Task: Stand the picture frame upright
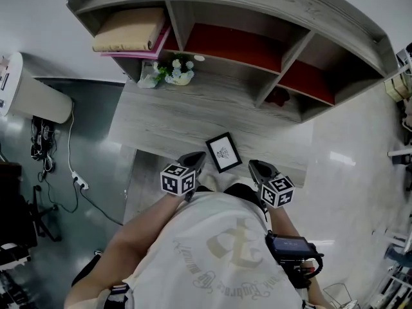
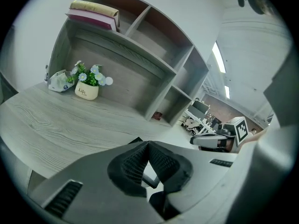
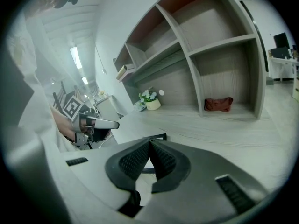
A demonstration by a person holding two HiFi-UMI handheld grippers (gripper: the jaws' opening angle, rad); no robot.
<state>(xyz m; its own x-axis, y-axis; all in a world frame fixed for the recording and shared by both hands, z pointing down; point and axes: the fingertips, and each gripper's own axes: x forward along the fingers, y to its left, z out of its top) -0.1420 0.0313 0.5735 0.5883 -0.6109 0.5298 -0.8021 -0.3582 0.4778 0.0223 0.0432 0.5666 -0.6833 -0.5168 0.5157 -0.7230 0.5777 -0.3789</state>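
Note:
A black picture frame with a white print lies flat on the grey wooden desk, close to its front edge. My left gripper hovers just left of the frame, jaws shut and empty. To the frame's right is my right gripper, also shut with nothing in it. In the left gripper view the closed jaws hide most of the frame; only a dark corner and a bit of white show. In the right gripper view the frame's corner peeks out beyond the shut jaws.
A hutch with open compartments stands at the back of the desk. A small flower pot and a tissue packet sit at the back left. Books lie in the left compartment, a red cloth in a lower one.

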